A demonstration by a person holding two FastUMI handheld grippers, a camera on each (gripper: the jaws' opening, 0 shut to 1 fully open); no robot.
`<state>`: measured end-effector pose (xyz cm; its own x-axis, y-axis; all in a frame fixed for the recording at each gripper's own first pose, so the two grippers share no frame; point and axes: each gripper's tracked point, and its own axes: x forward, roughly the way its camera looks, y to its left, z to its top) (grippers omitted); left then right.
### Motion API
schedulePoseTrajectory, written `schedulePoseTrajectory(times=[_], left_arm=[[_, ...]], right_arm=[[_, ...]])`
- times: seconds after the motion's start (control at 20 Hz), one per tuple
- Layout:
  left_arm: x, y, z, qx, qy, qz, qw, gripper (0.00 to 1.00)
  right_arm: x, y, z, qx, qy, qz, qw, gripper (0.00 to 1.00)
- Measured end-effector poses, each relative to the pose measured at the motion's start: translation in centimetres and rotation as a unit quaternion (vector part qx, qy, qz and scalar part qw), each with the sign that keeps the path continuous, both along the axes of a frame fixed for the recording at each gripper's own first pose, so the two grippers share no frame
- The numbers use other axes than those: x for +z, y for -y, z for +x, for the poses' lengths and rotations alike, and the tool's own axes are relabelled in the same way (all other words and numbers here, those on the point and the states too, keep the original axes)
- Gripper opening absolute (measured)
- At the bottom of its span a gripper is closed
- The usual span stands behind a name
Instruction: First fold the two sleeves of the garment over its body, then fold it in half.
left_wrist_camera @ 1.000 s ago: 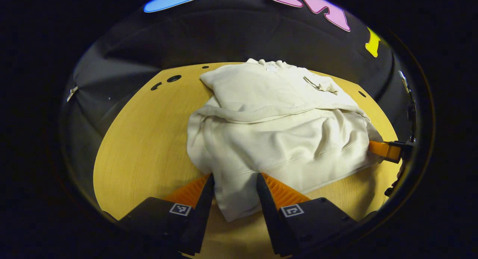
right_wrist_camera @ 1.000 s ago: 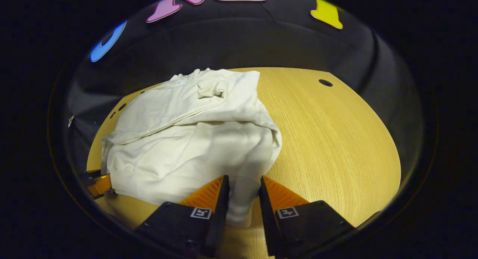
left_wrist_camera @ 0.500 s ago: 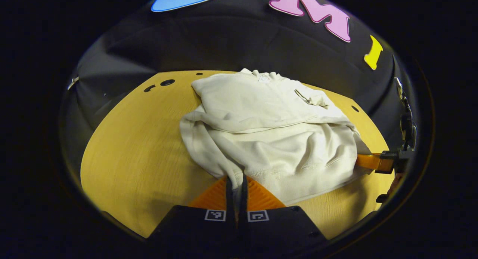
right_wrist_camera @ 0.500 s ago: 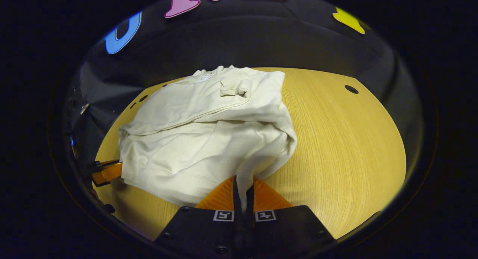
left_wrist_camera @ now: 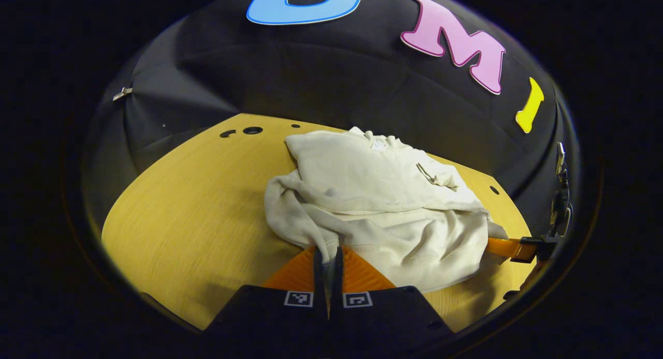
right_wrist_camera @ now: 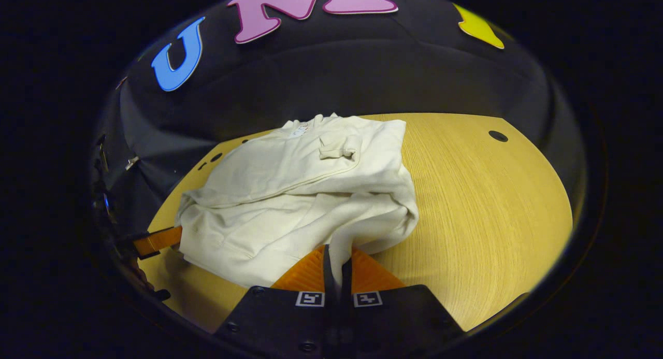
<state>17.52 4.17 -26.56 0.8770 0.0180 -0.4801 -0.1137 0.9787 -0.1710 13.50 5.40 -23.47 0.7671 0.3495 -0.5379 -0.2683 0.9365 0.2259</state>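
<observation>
Yellow wood-grain tabletop [left_wrist_camera: 181, 219] carries the cream, soft-fabric sweatshirt [left_wrist_camera: 383, 203], which lies toward the far edge with both sleeves already crossed over its body. We see the left gripper [left_wrist_camera: 327, 255] pinched fully together on the near-left hem corner, fabric caught between its orange fingers. In the right gripper view, the right gripper [right_wrist_camera: 335, 256] is likewise clamped tight on the near-right hem corner of the garment [right_wrist_camera: 311, 193]. We note the near hem gathered and wrinkled between the two holds.
</observation>
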Motion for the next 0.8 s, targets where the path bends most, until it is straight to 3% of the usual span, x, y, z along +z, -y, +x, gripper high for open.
schedulePoseTrajectory(times=[0.3,0.35,0.4,0.45,0.65,0.7,0.8], left_arm=[[5.2,-0.5,3.8,0.028,0.072,-0.012,0.997,0.06],[5.6,-0.7,4.6,0.034,0.081,-0.015,0.996,0.06],[6.2,-0.7,5.5,0.038,0.088,-0.023,0.995,0.11],[6.8,-0.7,6.5,0.041,0.099,-0.028,0.994,0.06],[9.4,-0.9,9.9,0.035,0.14,-0.019,0.989,0.06],[10.0,-1.0,10.8,0.034,0.147,-0.013,0.988,0.06],[10.6,-1.0,12.5,0.036,0.156,-0.012,0.987,0.06]], right_arm=[[3.0,-0.8,3.7,-0.016,0.046,0.013,0.999,0.05],[3.8,-1.1,4.6,-0.015,0.056,0.018,0.998,0.0],[4.5,-1.5,5.6,-0.017,0.065,0.024,0.997,0.05],[5.4,-1.7,6.5,-0.021,0.076,0.032,0.996,0.05],[8.5,-1.8,10.9,-0.037,0.112,0.052,0.992,0.05],[9.1,-1.9,12.0,-0.039,0.121,0.052,0.991,0.0],[10.0,-1.8,14.1,-0.042,0.134,0.05,0.989,0.05]])
